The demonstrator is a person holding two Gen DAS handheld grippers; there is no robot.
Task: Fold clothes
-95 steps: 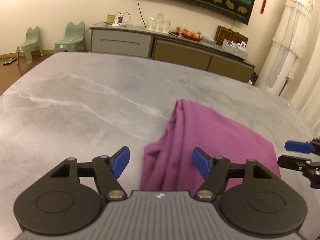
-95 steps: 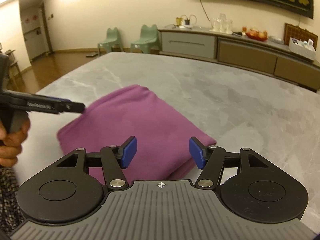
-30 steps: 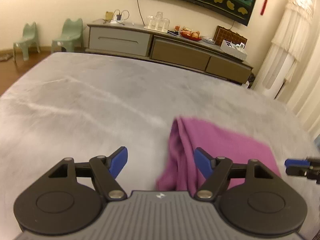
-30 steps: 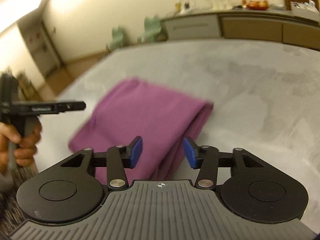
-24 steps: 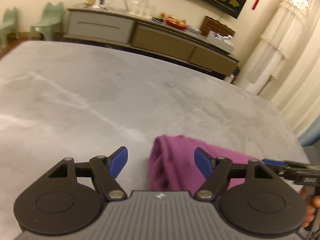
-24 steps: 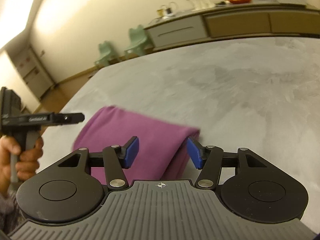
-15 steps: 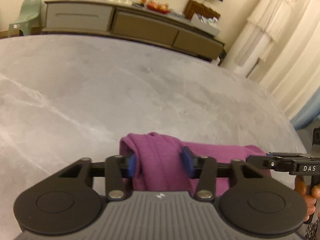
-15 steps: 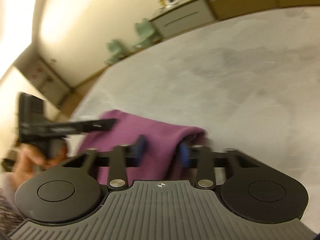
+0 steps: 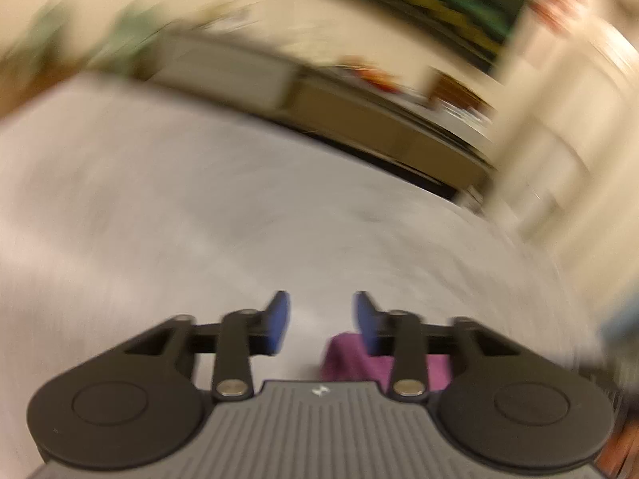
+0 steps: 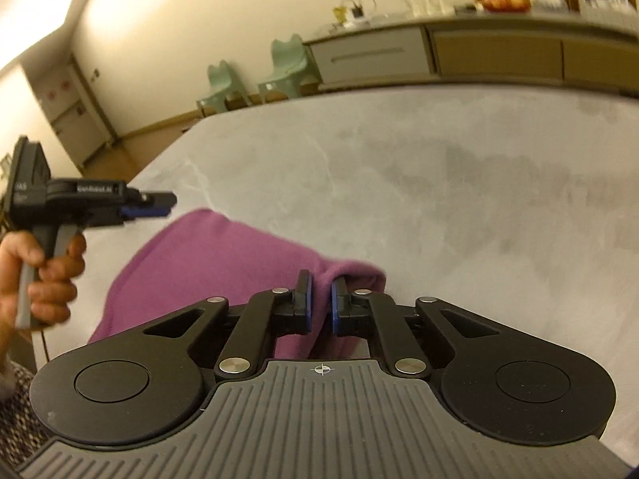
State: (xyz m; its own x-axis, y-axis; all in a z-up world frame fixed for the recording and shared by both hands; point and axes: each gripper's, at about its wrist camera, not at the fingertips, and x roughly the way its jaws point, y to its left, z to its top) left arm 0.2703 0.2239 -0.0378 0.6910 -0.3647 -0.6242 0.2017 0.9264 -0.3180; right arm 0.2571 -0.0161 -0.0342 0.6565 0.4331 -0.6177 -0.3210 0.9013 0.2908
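While right gripper (image 10: 320,304) pinches purple cloth's (image 10: 223,255) folded edge: left gripper (image 9: 319,321) spread, bare table (image 10: 459,183) beyond.

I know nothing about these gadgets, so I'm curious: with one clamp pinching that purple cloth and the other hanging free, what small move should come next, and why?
Probably lift the right gripper a little, drawing the pinched edge of the purple cloth across the rest. Its jaws are shut on the fold's edge, while the left gripper is open, holding nothing, above the gray table. So only the right one can carry the fold.
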